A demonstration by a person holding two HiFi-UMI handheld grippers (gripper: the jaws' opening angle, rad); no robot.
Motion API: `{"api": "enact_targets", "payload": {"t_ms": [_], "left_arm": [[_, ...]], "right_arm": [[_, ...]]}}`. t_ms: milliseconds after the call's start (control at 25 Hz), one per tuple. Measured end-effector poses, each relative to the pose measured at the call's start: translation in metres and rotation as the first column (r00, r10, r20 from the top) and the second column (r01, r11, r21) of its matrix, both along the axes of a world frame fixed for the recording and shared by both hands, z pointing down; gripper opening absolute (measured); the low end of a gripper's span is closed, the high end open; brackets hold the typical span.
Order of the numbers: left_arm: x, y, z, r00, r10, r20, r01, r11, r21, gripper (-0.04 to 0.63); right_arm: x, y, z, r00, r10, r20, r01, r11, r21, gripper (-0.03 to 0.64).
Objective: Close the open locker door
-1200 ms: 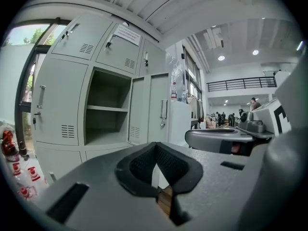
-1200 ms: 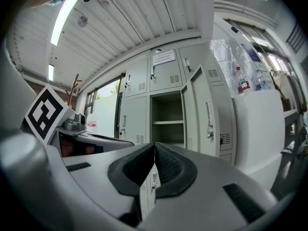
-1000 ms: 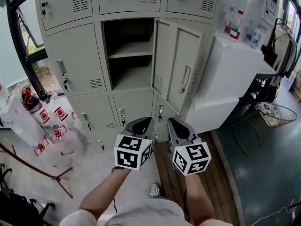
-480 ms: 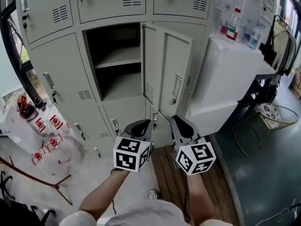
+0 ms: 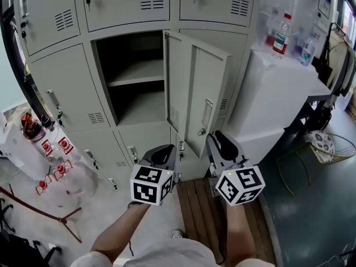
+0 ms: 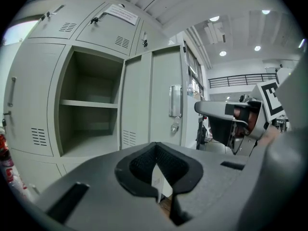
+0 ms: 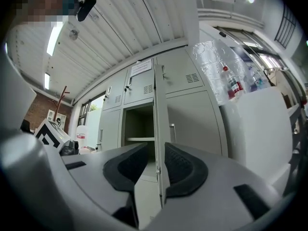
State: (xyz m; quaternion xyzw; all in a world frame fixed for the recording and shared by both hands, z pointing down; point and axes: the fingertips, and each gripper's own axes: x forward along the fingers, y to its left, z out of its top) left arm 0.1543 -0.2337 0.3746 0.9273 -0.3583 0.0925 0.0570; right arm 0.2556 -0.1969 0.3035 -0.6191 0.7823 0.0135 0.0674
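The grey locker door (image 5: 197,88) stands swung out to the right of its open compartment (image 5: 133,77), which holds one bare shelf. Its handle (image 5: 206,113) and lock face me. My right gripper (image 5: 221,144) hangs just below and in front of the door's lower corner. Its jaws have just been opening and now stand apart with nothing between the pads. In the right gripper view the door's edge (image 7: 161,129) shows beyond the gap of the right gripper (image 7: 155,170). My left gripper (image 5: 160,153) is beside it, its tips together and holding nothing. The left gripper (image 6: 159,198) points at the door (image 6: 154,95).
A white cabinet (image 5: 278,93) with plastic bottles (image 5: 282,35) on top stands right of the lockers. A wire basket (image 5: 328,143) sits on the dark floor at the right. Red-capped items (image 5: 55,152) lie at the left. Wooden planks (image 5: 200,204) run underfoot.
Both grippers have moved toward the lockers, and the open door and compartment now look larger and nearer. The right gripper has risen a little toward the door's lower corner.
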Motion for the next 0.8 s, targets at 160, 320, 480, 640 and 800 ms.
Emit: {"api": "enact_targets", "payload": {"t_ms": [160, 320, 480, 640, 800], "left_arm": [[0.002, -0.011, 0.000, 1.000, -0.026, -0.008, 0.026, 1.000, 0.000, 0.006], [0.006, -0.020, -0.002, 0.999, -0.047, -0.016, 0.047, 0.999, 0.002, 0.006], [0.011, -0.028, -0.002, 0.997, -0.071, -0.014, 0.071, 0.997, 0.001, 0.006], [0.015, -0.031, -0.004, 0.995, -0.098, -0.025, 0.098, 0.995, 0.001, 0.006], [0.018, -0.030, -0.003, 0.994, -0.109, -0.014, 0.109, 0.994, 0.006, 0.006]], "right_arm": [[0.006, -0.012, -0.001, 0.999, -0.048, 0.004, 0.048, 0.999, -0.004, 0.108], [0.007, -0.020, -0.004, 0.992, -0.123, 0.027, 0.123, 0.992, 0.004, 0.118], [0.010, -0.028, -0.003, 0.978, -0.198, 0.066, 0.199, 0.980, -0.005, 0.134], [0.010, -0.035, 0.002, 0.958, -0.271, 0.092, 0.275, 0.961, -0.032, 0.144], [0.013, -0.040, -0.001, 0.939, -0.317, 0.135, 0.323, 0.946, -0.022, 0.140]]}}
